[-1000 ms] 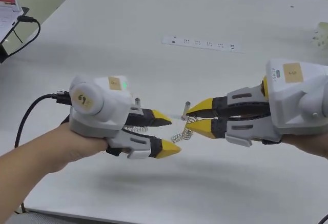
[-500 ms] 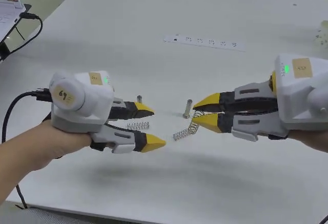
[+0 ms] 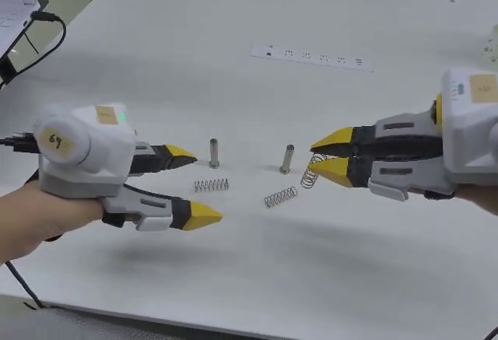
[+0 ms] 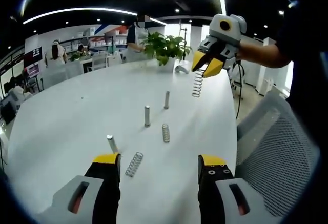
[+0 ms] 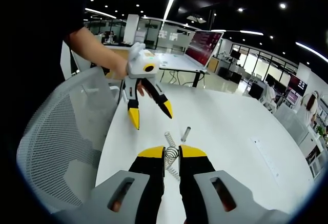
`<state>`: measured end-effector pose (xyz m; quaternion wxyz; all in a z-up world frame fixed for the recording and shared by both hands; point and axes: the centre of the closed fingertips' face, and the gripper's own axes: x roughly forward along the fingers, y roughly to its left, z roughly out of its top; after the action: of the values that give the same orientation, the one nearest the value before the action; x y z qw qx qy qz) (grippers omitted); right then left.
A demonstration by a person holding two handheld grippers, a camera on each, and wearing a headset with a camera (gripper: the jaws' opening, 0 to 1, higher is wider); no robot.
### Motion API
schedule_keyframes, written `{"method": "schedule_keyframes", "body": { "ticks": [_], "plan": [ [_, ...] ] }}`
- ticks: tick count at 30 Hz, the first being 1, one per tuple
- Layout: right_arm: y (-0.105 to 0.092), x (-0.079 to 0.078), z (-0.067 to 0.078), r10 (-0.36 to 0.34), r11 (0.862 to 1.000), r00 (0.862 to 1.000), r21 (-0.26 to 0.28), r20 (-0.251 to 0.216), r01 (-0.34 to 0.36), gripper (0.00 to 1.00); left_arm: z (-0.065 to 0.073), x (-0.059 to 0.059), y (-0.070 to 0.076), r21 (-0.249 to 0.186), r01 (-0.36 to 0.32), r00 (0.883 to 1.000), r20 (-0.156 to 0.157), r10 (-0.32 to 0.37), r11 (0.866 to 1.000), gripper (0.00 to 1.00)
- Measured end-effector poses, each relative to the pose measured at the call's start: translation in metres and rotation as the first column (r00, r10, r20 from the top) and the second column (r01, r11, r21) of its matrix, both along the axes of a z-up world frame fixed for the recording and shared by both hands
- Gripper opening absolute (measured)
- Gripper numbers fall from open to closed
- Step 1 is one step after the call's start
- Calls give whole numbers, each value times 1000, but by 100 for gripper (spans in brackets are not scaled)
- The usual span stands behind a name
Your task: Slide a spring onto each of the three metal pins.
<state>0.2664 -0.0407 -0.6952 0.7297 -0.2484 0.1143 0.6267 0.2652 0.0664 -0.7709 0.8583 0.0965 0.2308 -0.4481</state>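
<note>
My left gripper [image 3: 201, 186] gapes wide, empty. My right gripper [image 3: 317, 157] pinches the held spring [image 3: 309, 175], top coils hidden between the jaws. Left spring [image 3: 211, 185] and middle spring [image 3: 281, 197] lie flat on the table [image 3: 257, 278], near the upright left pin [image 3: 214, 153] and right pin [image 3: 287, 159]. Third pin [image 4: 111, 143] stands just ahead of my left jaws. Far power strip [image 3: 315, 57], sockets blurry.

The left tongs [image 4: 159, 160] gaped open over the white bench [image 4: 61, 111]. The middle pin [image 4: 147, 116] stood upright, with a near pin [image 4: 111, 143] before it and a far pin [image 4: 166, 99] beyond. One spring [image 4: 165, 133] lay just beside the middle pin, and another spring [image 4: 134, 164] lay nearer the tongs. Beyond the middle pin, the right tongs [image 4: 206, 68] pinched a hanging spring [image 4: 197, 84].
</note>
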Motion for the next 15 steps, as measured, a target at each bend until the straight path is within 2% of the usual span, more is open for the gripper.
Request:
{"method": "schedule_keyframes", "body": {
  "ticks": [5,9,15],
  "plan": [
    [-4,3,0,-14,1000,1000,0,4,14,7,-1,1,9,0,-30,1000,4,30,1000,68],
    [-10,7,1,-35,999,999,-1,10,35,7,-6,-1,15,27,-41,999,-1,41,999,75],
    [-21,13,-1,-65,998,998,-13,18,65,7,-3,2,22,5,-87,996,3,86,996,92]
  ]
}}
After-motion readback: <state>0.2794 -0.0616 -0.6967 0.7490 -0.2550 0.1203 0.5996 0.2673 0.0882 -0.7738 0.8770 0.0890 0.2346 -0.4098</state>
